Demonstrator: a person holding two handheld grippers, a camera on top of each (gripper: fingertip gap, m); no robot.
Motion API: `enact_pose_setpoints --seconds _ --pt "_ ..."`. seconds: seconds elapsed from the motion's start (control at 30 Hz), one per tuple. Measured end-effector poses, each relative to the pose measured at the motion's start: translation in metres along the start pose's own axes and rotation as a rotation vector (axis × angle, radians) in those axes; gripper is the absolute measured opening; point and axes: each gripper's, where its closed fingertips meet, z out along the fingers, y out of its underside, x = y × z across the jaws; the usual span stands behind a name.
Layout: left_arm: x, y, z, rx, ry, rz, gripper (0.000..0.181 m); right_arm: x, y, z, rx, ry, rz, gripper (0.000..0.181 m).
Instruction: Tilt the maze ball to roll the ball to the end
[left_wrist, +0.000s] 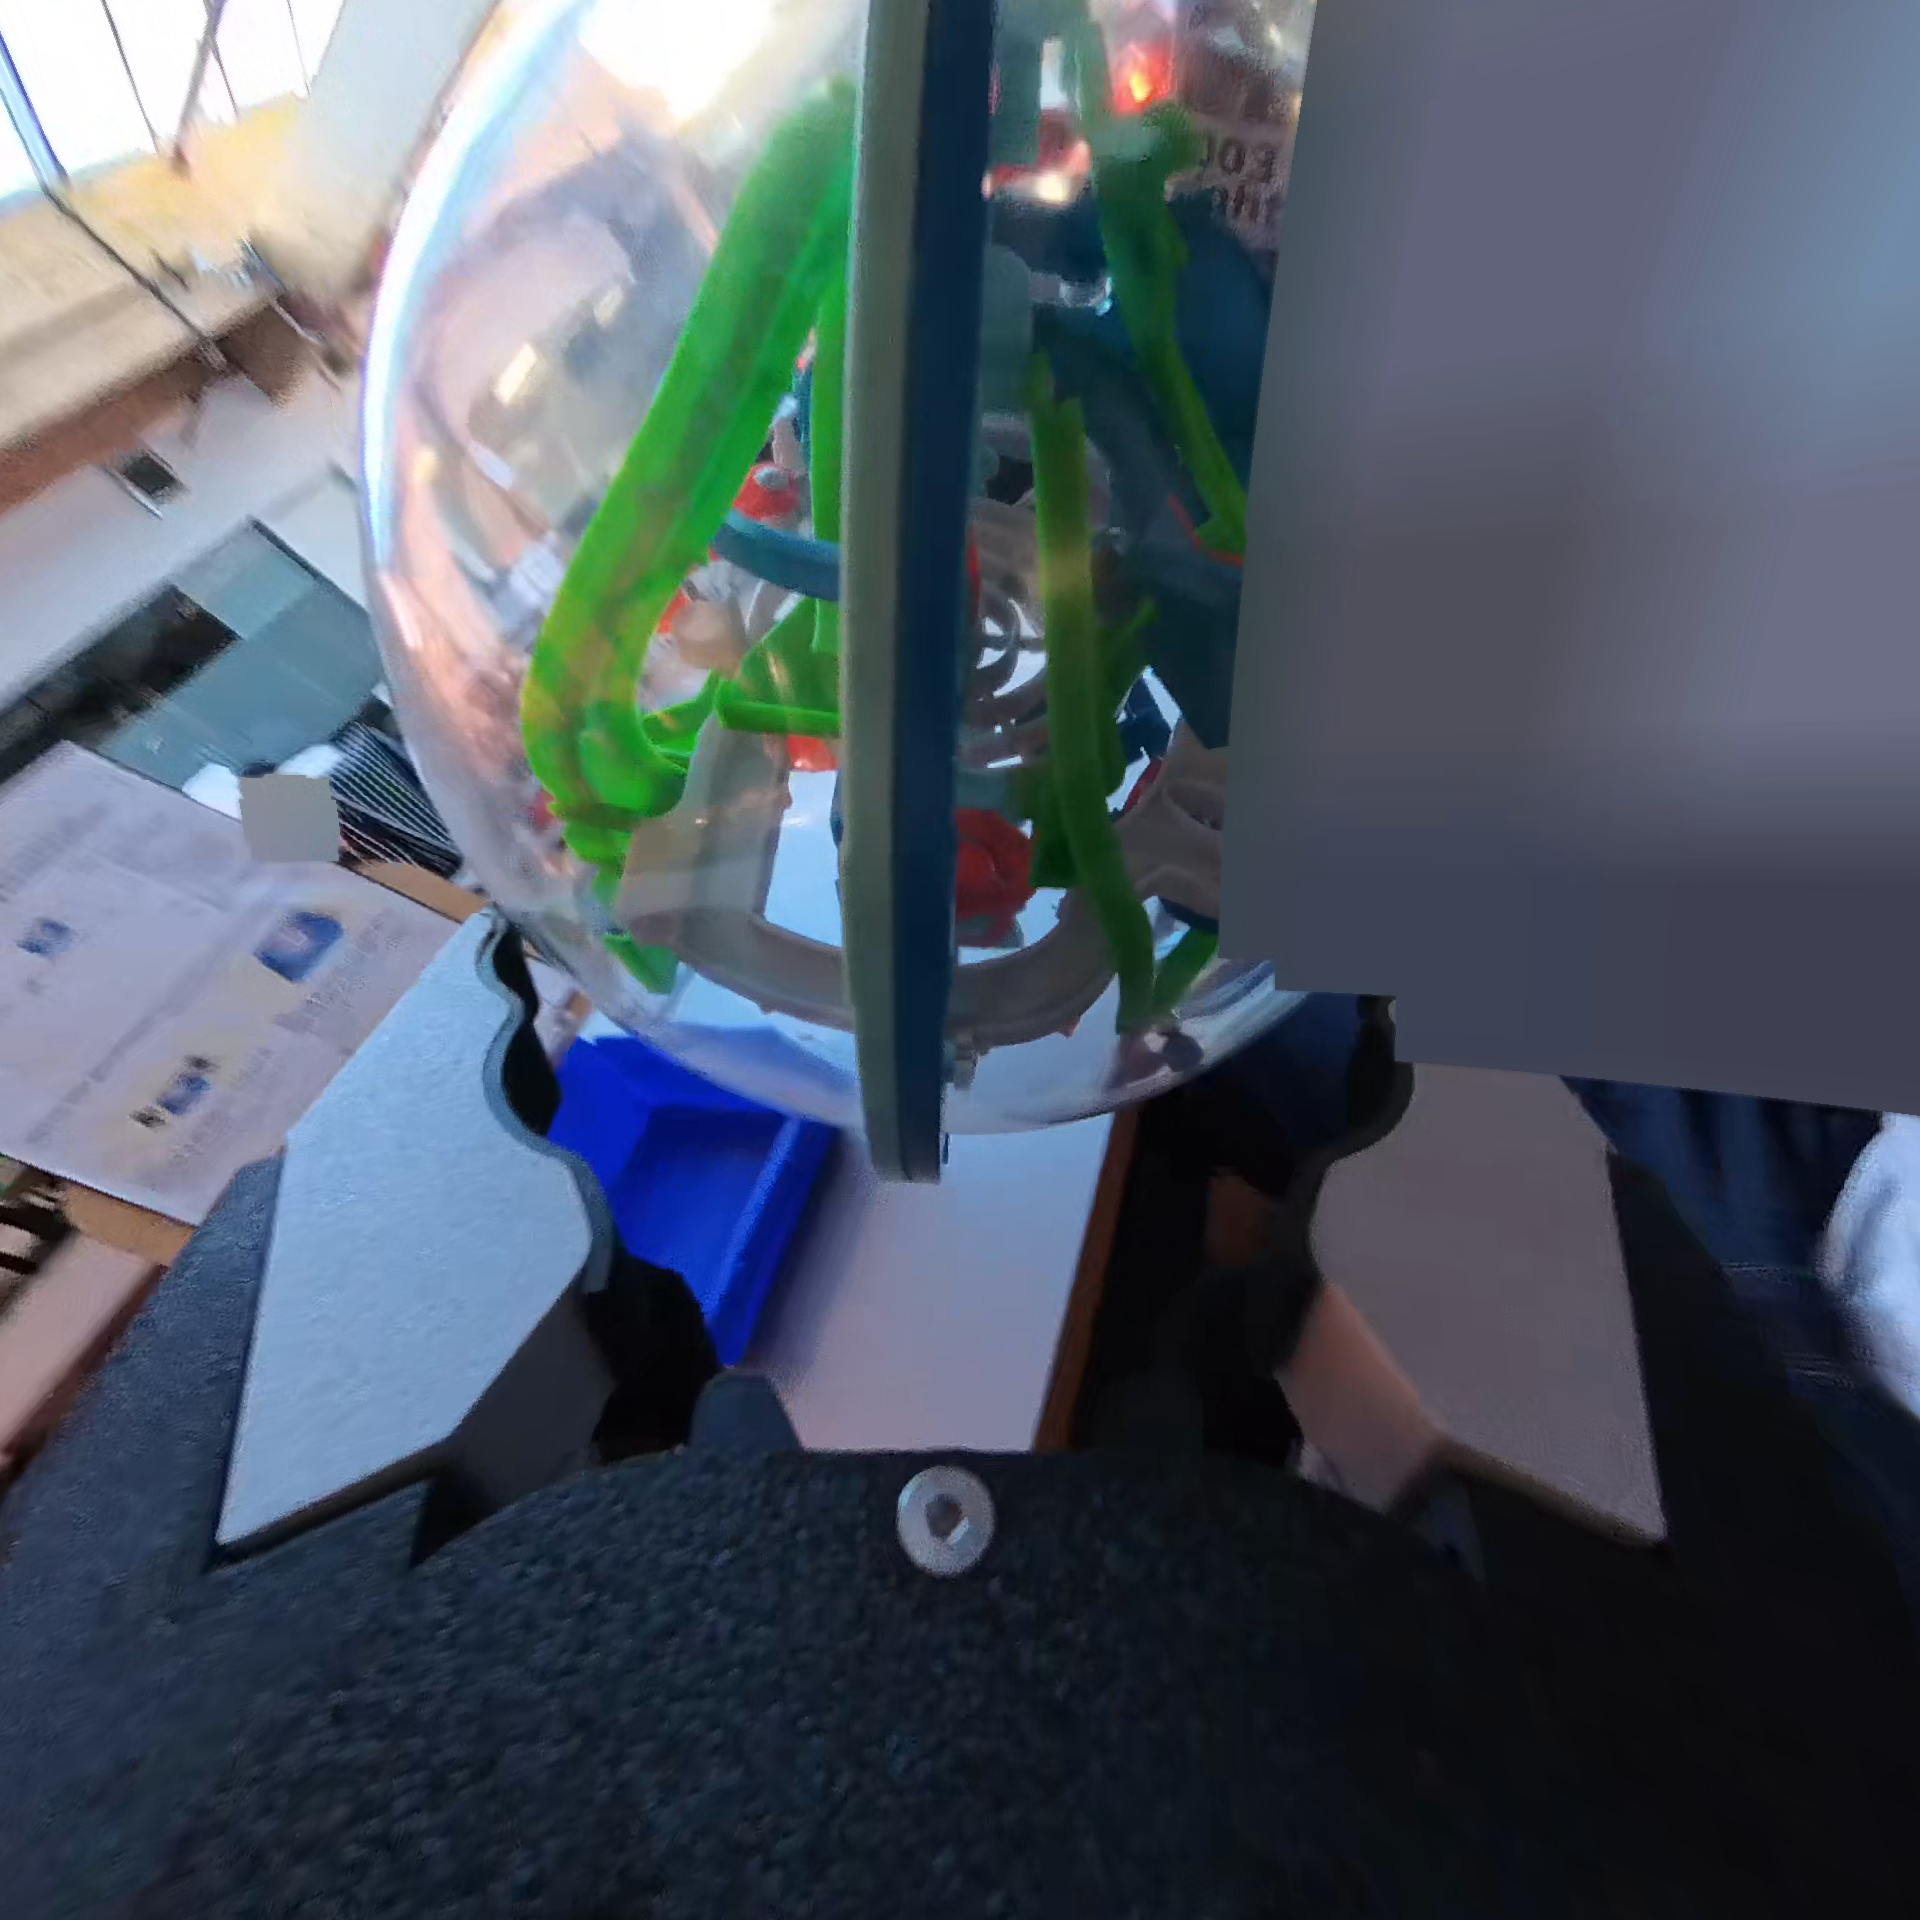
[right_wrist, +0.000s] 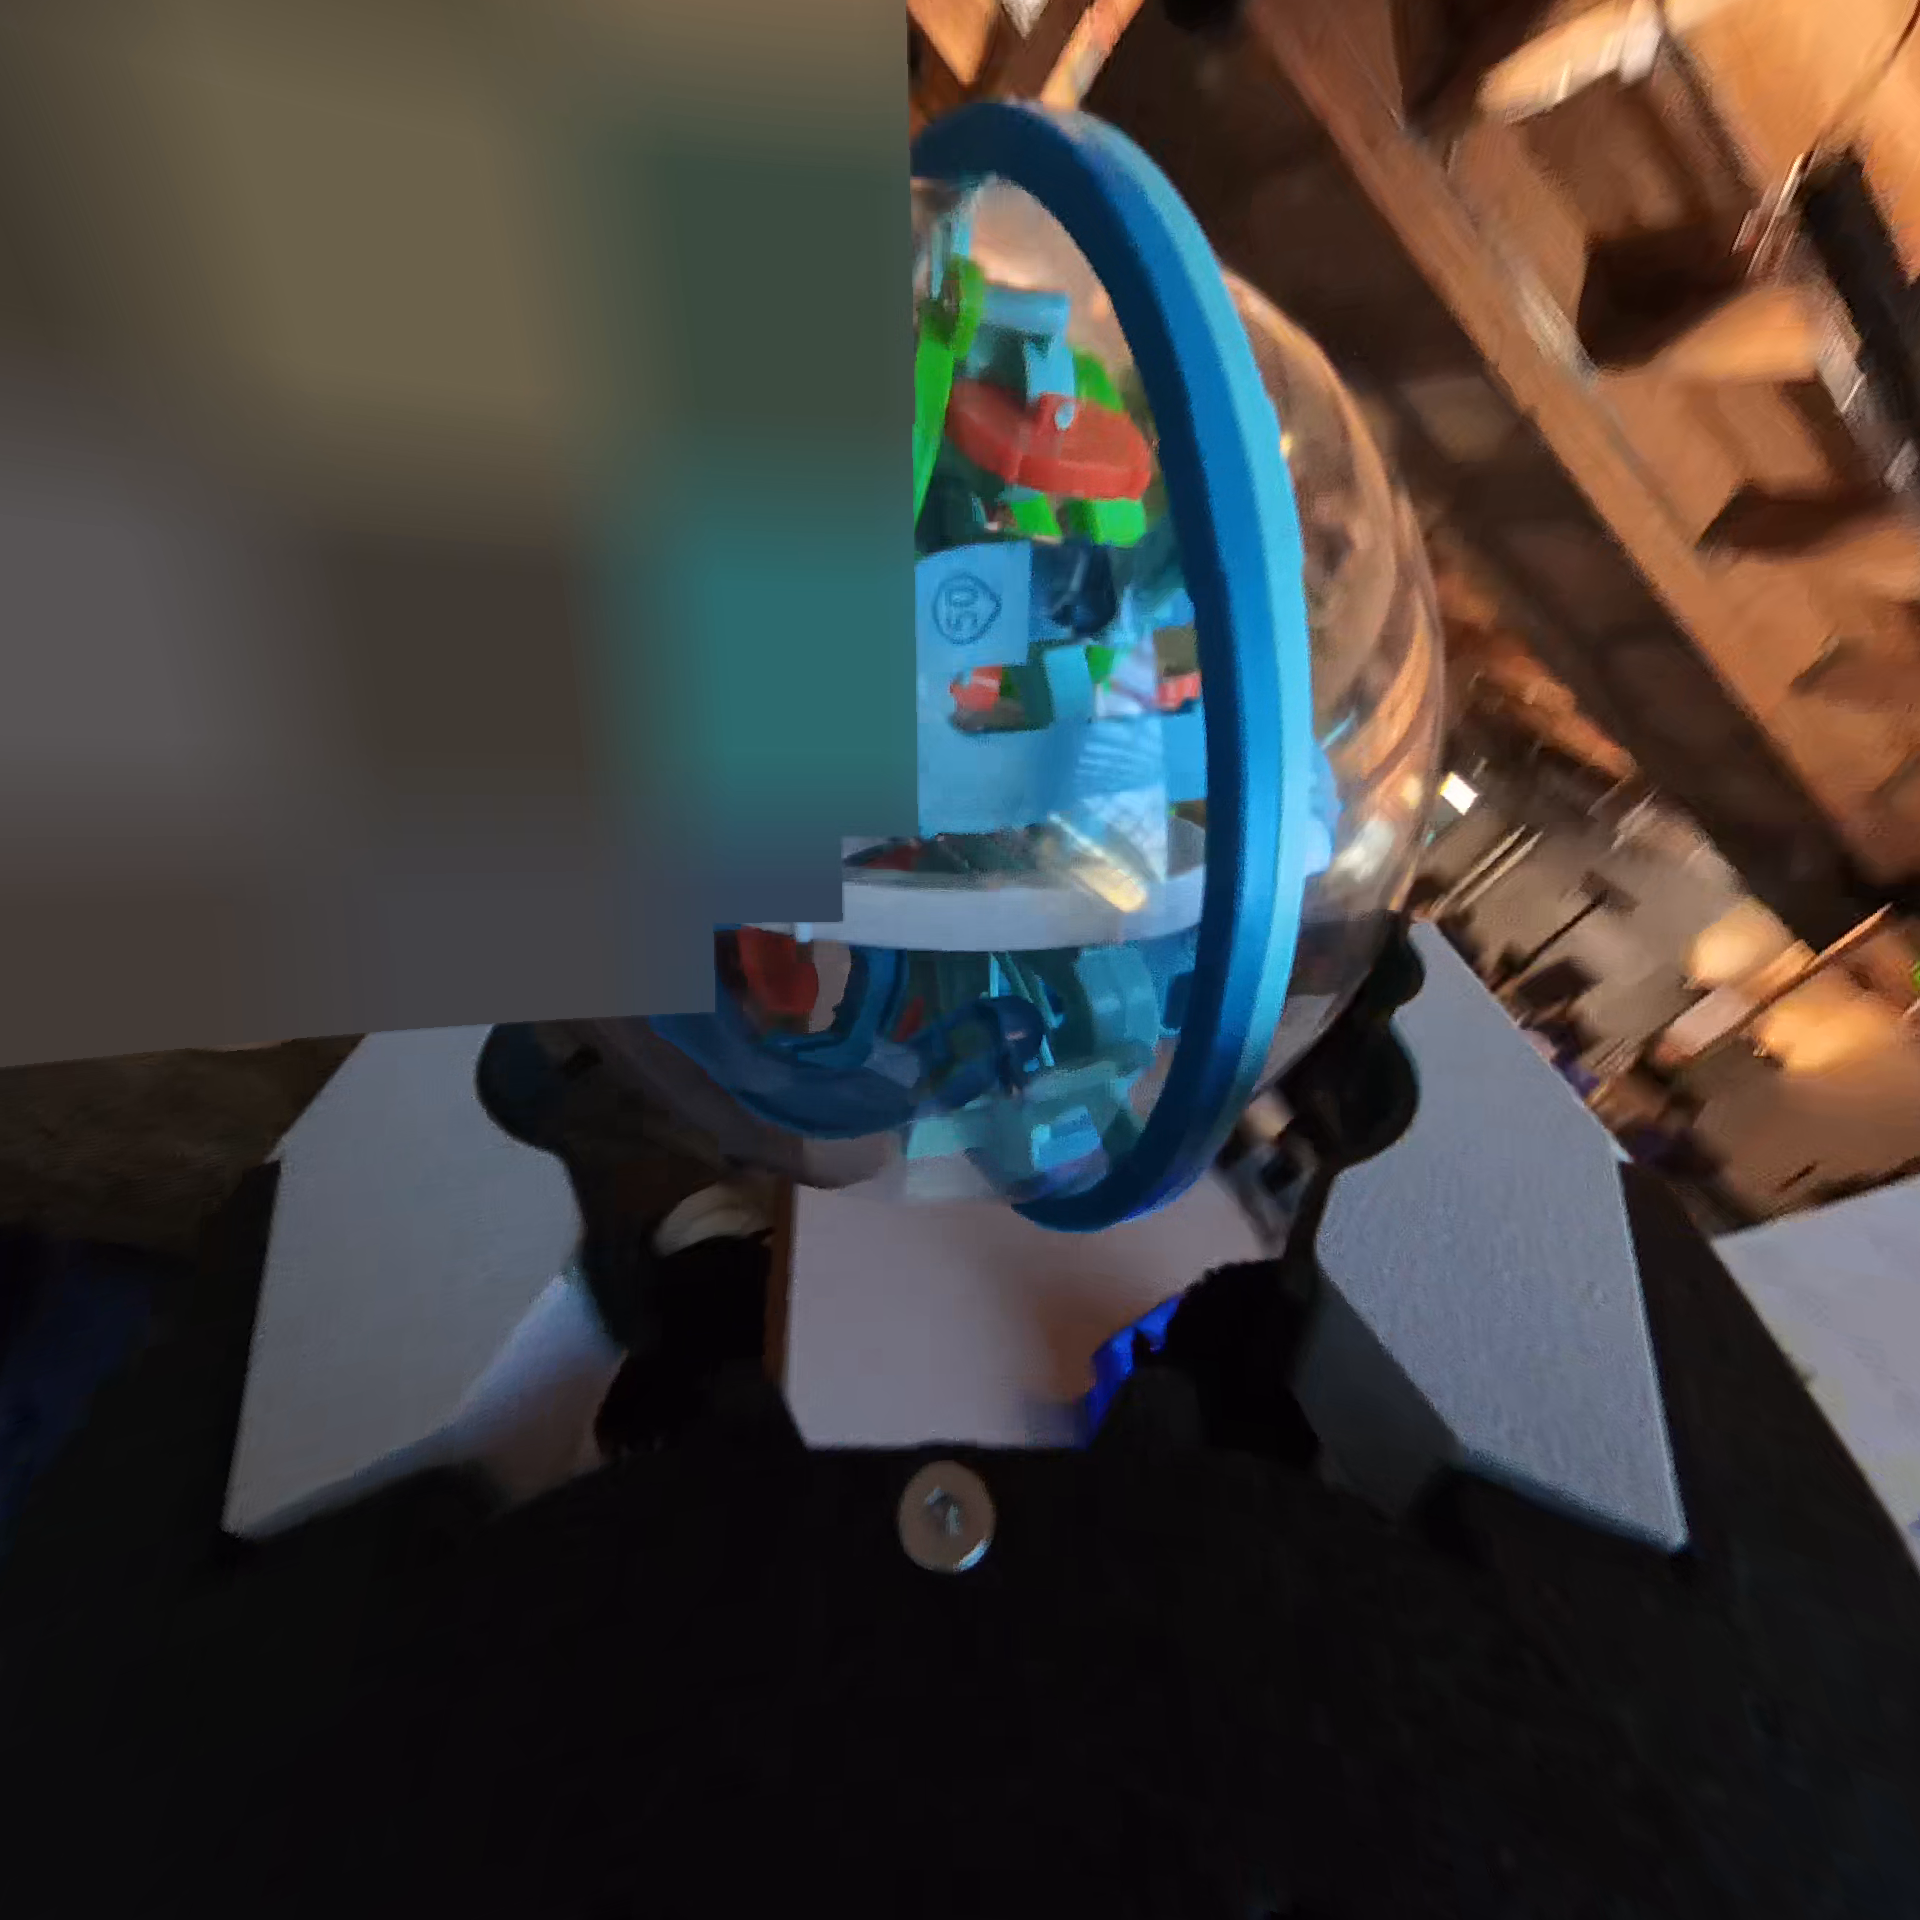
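Left wrist view: left gripper fingers spread wide, cradling the maze ball from beneath; blue bin and surface lie below. Right wrist view: right gripper fingers likewise apart against the maze ball, blue rim upright.

Maze ball: clear sphere, green tracks inside, blue band upright.
Left gripper: fingers spread against sphere's underside.
Blue bin: below sphere.
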Motion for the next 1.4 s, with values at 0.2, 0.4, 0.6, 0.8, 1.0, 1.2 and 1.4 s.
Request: enact_pose_setpoints --seconds 0.2,0.4,0.6,0.8,1.0,1.2,1.4 --pt "0.0 -0.002 0.0 0.013 0.013 -0.027 0.151 0.001 -0.006 -0.001 0.047 -0.002 0.014 0.152" --pt "-0.006 0.002 0.007 0.015 0.055 -0.162 0.151 0.009 0.005 -0.001 0.016 -0.012 0.172 0.152" --pt "-0.022 0.012 0.013 0.032 0.111 -0.446 0.15 0.025 0.028 0.009 0.016 -0.027 0.49 0.153" --pt "-0.017 0.004 0.002 0.018 0.056 -0.297 0.15 0.017 0.017 0.011 0.042 -0.038 0.343 0.154" --pt "-0.011 0.01 0.0 0.01 0.035 -0.084 0.151 0.009 0.008 0.009 0.017 0.013 0.083 0.153" --pt "-0.004 -0.001 -0.003 0.013 -0.03 0.064 0.15 0.001 0.002 0.003 -0.004 0.022 -0.06 0.154" --pt "-0.001 -0.002 -0.002 -0.012 -0.061 0.114 0.15 -0.002 0.001 0.0 -0.014 0.022 -0.112 0.153"
